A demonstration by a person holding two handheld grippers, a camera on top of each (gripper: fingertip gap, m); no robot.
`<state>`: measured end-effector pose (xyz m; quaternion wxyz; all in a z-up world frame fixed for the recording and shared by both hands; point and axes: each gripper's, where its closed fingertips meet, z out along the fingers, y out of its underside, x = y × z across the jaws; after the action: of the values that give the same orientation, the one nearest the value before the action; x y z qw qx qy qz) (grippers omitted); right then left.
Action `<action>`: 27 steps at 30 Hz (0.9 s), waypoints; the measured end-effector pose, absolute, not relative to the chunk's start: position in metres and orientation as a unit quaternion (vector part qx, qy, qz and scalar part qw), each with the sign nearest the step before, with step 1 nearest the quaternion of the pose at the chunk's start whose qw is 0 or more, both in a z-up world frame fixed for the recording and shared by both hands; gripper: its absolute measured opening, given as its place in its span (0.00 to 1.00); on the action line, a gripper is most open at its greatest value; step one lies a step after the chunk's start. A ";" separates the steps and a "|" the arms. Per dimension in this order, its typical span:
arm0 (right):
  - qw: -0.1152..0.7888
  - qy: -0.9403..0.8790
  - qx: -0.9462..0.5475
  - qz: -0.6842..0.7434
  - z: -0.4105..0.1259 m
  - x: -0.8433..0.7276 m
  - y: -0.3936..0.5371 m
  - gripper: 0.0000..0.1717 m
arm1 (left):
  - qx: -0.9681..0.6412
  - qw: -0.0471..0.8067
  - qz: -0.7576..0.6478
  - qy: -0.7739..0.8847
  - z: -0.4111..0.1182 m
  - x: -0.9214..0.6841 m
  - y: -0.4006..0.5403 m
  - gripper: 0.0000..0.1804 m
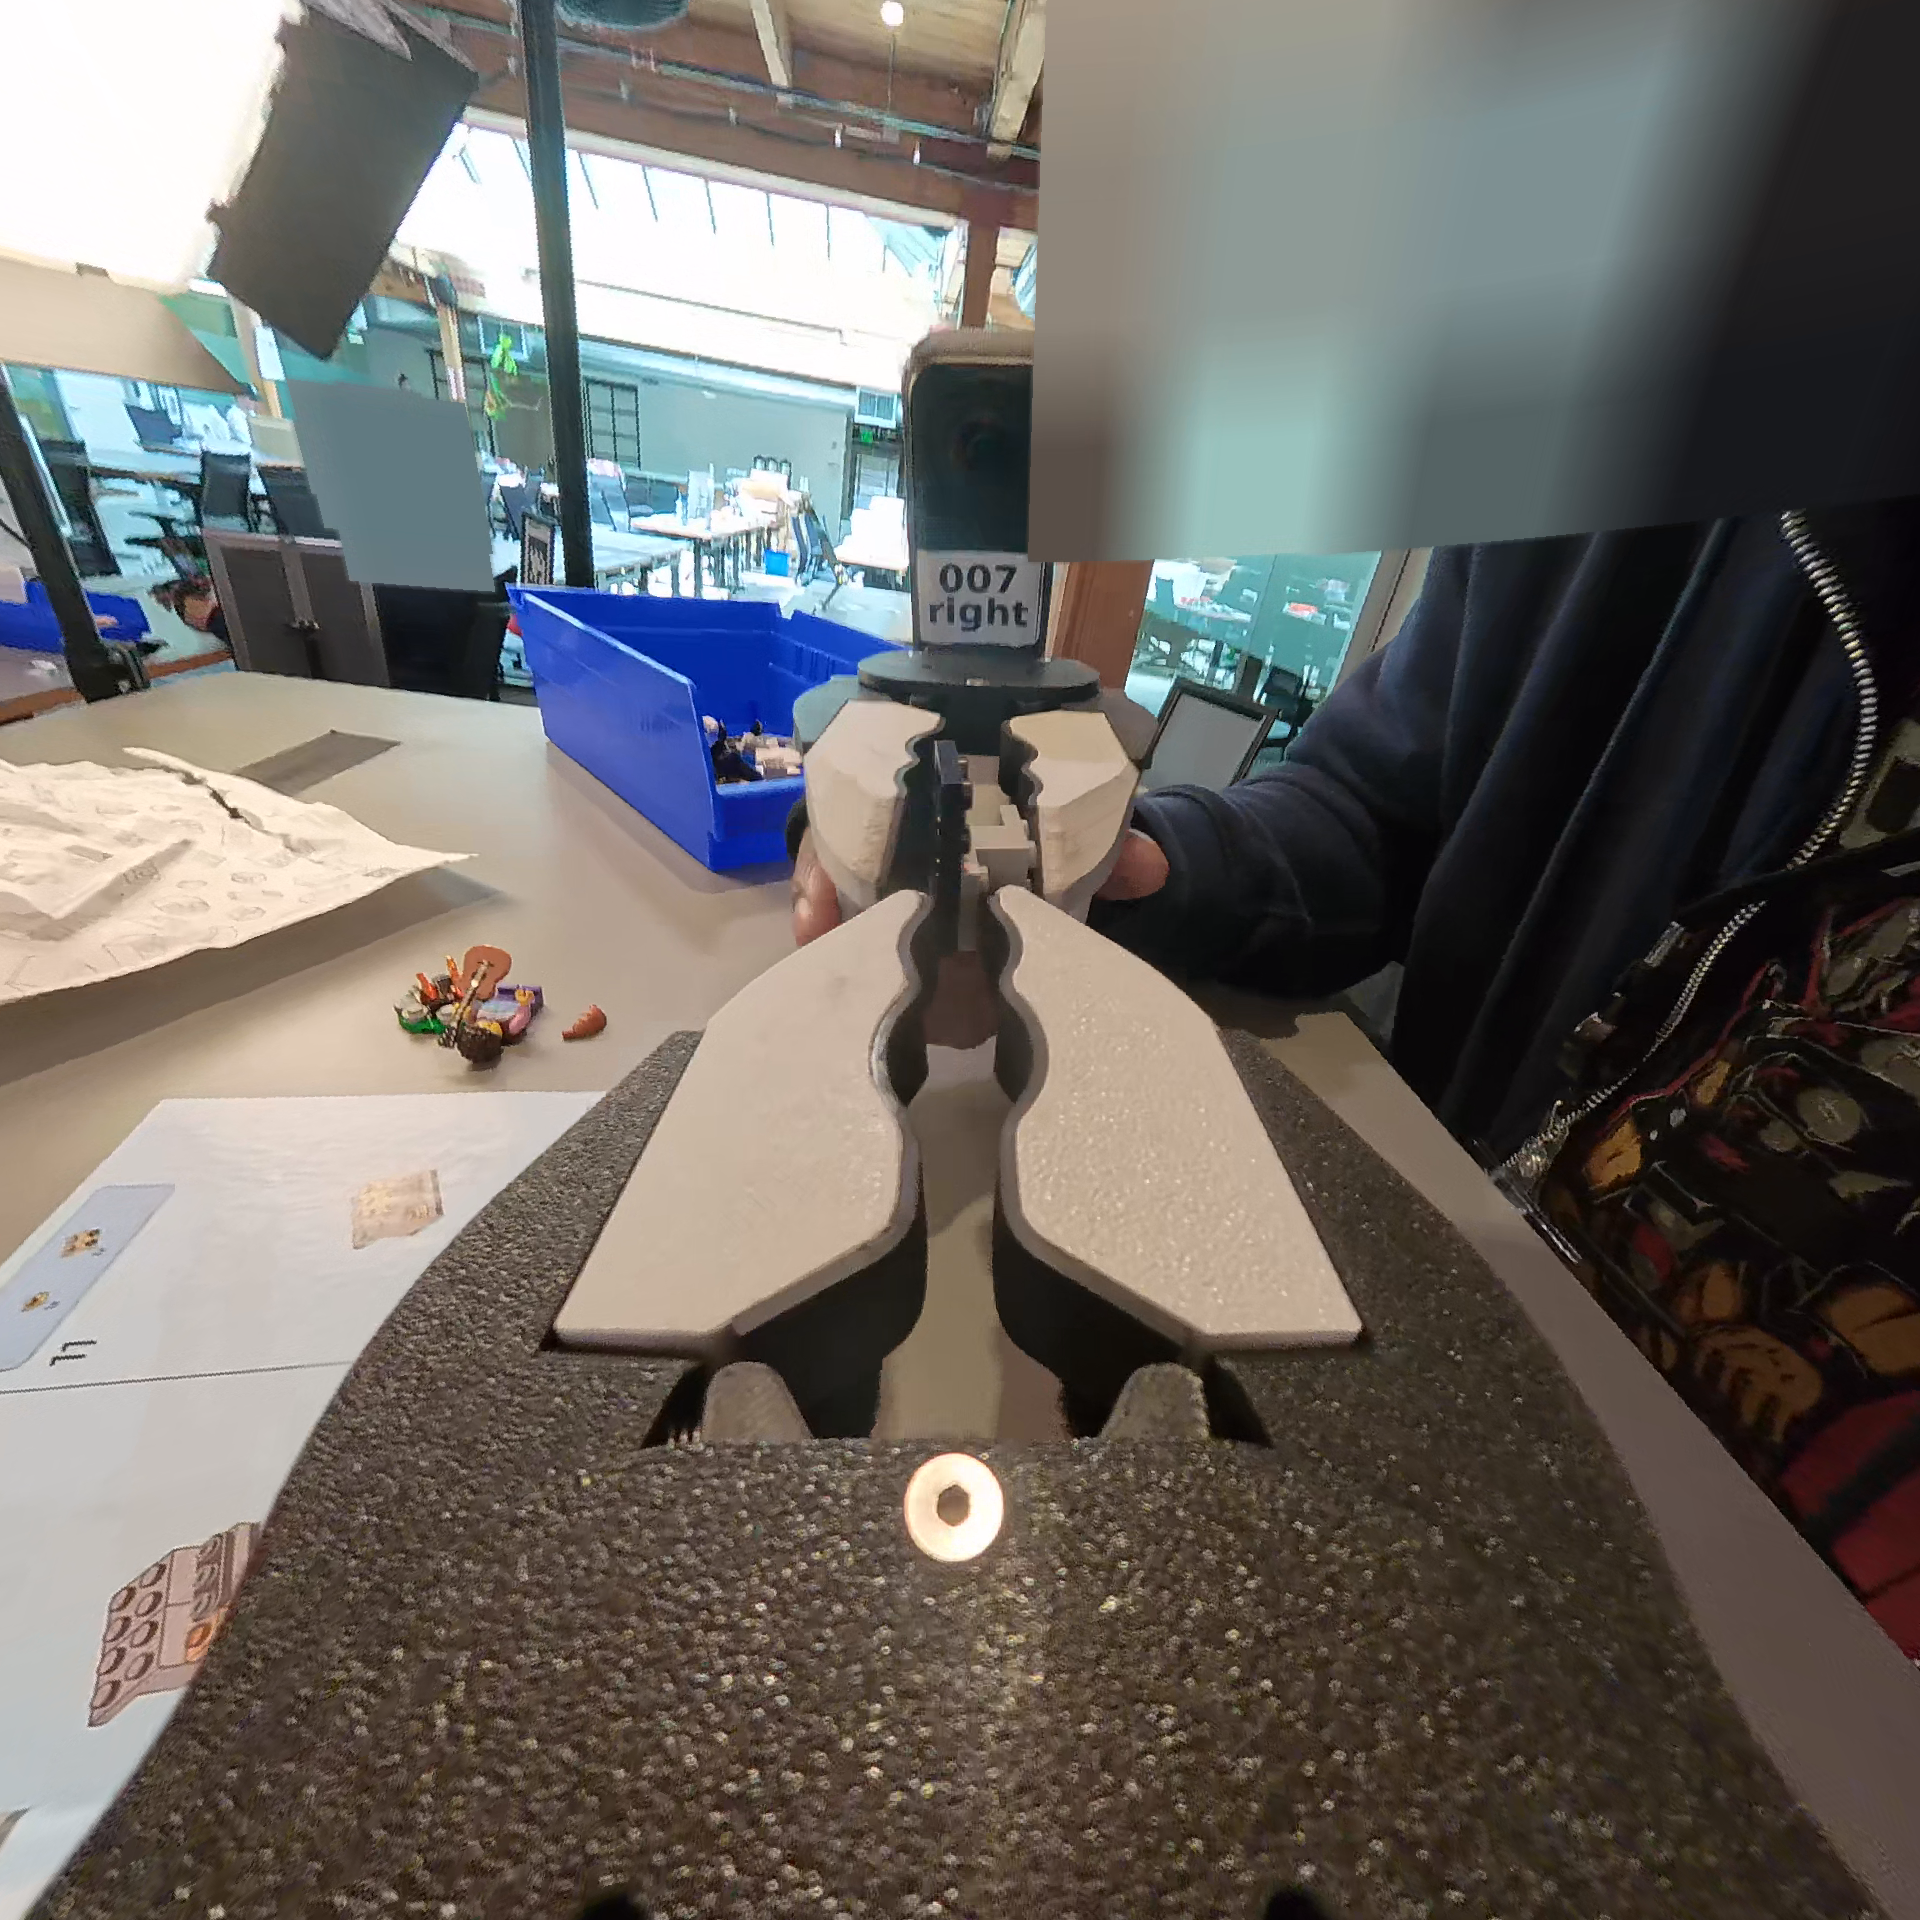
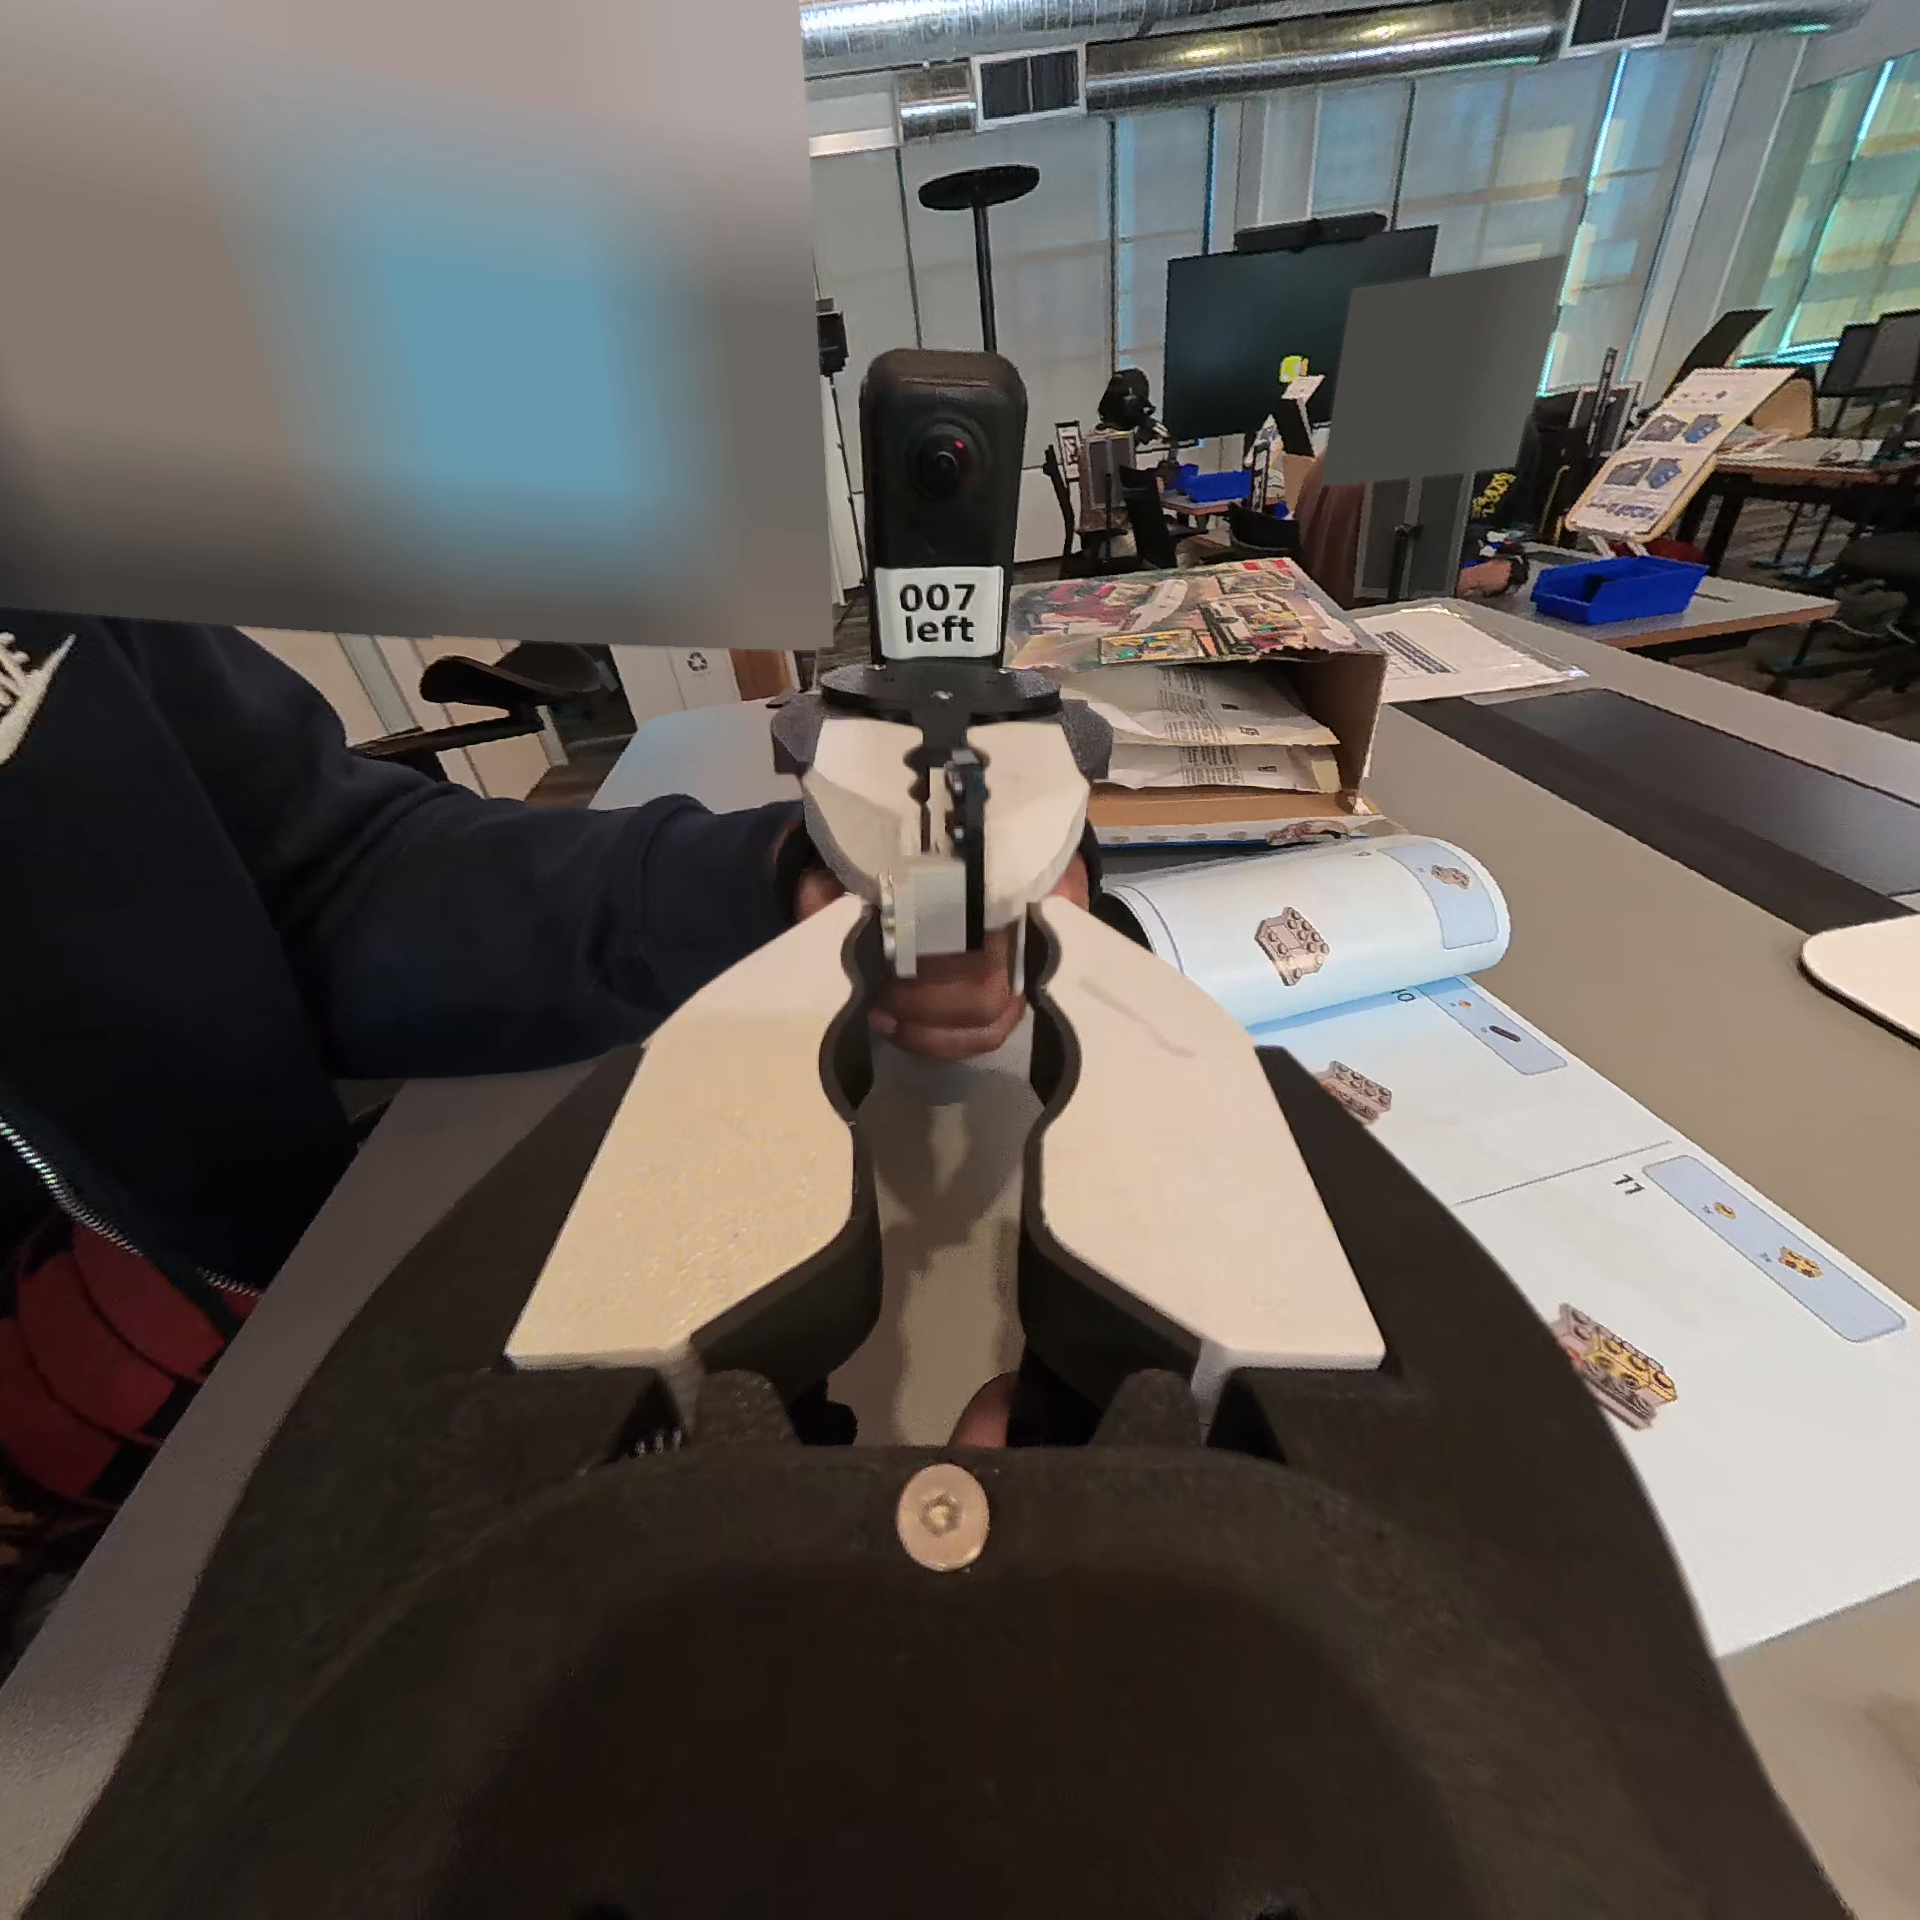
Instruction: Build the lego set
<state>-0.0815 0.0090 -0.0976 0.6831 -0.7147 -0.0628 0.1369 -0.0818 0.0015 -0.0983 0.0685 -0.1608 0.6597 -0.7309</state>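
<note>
A small brick assembly, made of a black plate and grey bricks, is held in the air between the two facing grippers, above the grey table; the long axis of the black plate is stood upright, from 12 to 6 o'clock, on edge to both cameras. The left gripper is seen clenched on the plate's lower end, while the right gripper is set about the grey bricks, though whether its pads press there cannot be told. The assembly's far faces are hidden by the fingers, the colourful small parts at 9 o'clock are too small to make out, and the instruction booklet and blue bin are partly cut off.
</note>
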 end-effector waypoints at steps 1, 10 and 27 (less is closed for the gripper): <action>0.682 -0.062 -0.716 0.135 -0.098 -0.081 0.009 0.16 | -0.159 0.070 -0.738 0.652 -0.095 -0.082 0.004 0.04; 0.682 -0.078 -0.715 0.133 -0.095 -0.089 0.008 0.11 | -0.145 0.078 -0.742 0.650 -0.094 -0.084 0.001 0.04; 0.668 -0.072 -0.727 0.142 -0.104 -0.081 0.007 0.11 | -0.163 0.086 -0.717 0.672 -0.102 -0.078 0.001 0.04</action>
<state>-0.0813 0.0073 -0.1042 0.6676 -0.7272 -0.0722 0.1425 -0.0785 0.0007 -0.1020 0.0862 -0.1633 0.6725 -0.7167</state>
